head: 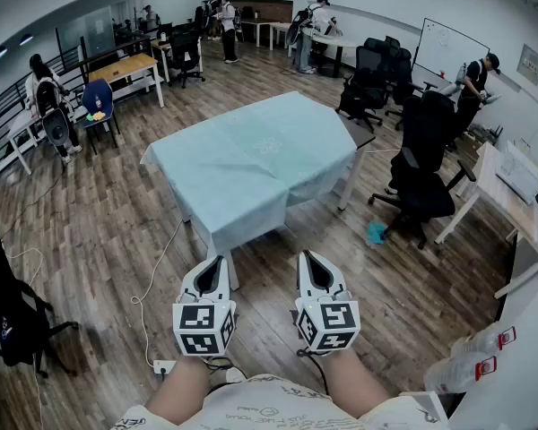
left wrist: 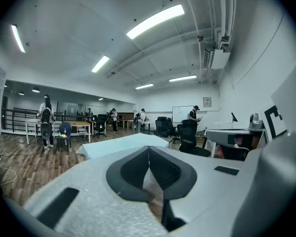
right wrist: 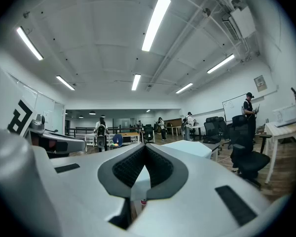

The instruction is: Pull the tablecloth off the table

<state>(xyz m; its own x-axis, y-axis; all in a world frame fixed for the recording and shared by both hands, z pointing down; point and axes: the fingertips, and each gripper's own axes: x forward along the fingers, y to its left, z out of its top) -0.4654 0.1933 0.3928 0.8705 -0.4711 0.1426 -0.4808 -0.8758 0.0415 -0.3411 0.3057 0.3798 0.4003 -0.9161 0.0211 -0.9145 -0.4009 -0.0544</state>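
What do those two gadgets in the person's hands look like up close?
The left hand-held gripper and right hand-held gripper match. Both are white plastic shells tapering to a point, with black textured pads lining the jaws. Each carries a cube of black-and-white square markers at its rear, and a thin black cable trails beneath. The person wears a pale printed shirt.

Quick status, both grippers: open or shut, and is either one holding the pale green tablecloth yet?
Left gripper: shut, empty, short of the pale green tablecloth.
Right gripper: shut, empty, also short of the cloth.
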